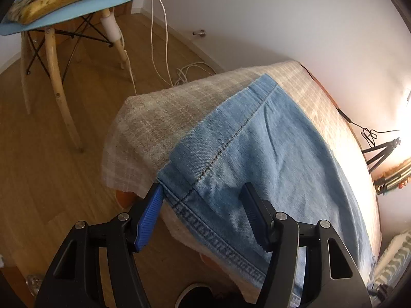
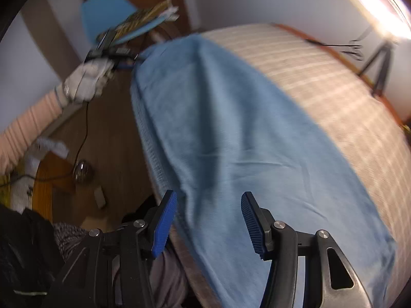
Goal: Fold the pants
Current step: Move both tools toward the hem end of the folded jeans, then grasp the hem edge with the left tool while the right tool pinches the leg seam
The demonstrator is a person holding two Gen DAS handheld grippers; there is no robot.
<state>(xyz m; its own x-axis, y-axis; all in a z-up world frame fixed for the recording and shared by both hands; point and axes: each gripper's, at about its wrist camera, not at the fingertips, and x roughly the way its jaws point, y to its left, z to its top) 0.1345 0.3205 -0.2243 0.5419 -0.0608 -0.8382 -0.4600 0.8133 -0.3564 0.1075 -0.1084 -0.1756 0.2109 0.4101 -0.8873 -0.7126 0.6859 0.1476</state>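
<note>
Bare wooden floor (image 1: 64, 179) lies open left of the beige checked cloth-covered table (image 1: 143, 128), bounded farther off by a blue wooden-legged chair (image 1: 84, 5) with dangling white cables (image 1: 164, 38), while black tripods (image 1: 380, 151) crowd the table's right side.

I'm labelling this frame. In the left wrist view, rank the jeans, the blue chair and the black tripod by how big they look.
1. Jeans, largest, though nearest the camera.
2. Blue chair, cut off by the frame edge.
3. Black tripod, smallest, but farther away.
</note>
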